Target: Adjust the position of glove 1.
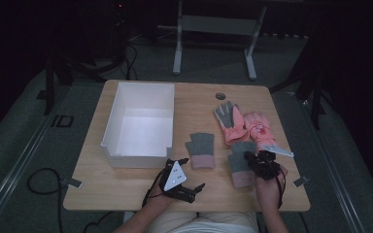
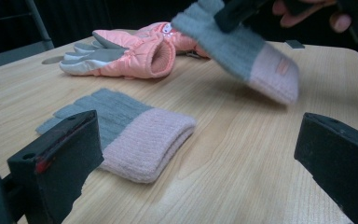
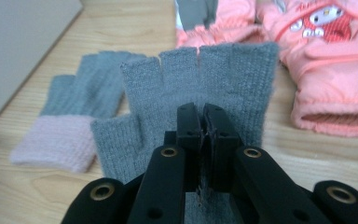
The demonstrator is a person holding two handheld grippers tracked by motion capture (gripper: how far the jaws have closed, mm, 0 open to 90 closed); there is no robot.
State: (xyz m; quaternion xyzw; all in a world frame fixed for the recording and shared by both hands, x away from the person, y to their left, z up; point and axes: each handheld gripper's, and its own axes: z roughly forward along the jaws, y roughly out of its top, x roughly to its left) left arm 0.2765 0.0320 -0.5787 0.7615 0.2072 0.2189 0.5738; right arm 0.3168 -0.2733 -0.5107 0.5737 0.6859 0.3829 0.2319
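High view. Wooden table [image 1: 126, 182]. White bin [image 1: 140, 124], the landmark, stands at its left-centre, open side up. Flat knit glove [image 1: 200, 150], grey with a pink cuff, lies just right of the bin, long axis front to back, fingers pointing away from the person. Held knit glove [image 1: 239, 165], same make, lies farther right, same heading. Two pink padded gloves [image 1: 245, 127] lie beyond it, well right of the bin. Left gripper [image 1: 190, 190] sits near the bin's front right corner; right gripper [image 1: 258, 160] sits on the held glove.

Left gripper view. Jaws spread wide, nothing between them. The flat glove's pink cuff faces the camera. The held glove is raised off the table, tilted, cuff lowest.

Right gripper view. Jaws pressed together, pinching the held glove's grey palm; fingers point away. A cartoon face [image 3: 328, 18] shows on one pink glove.
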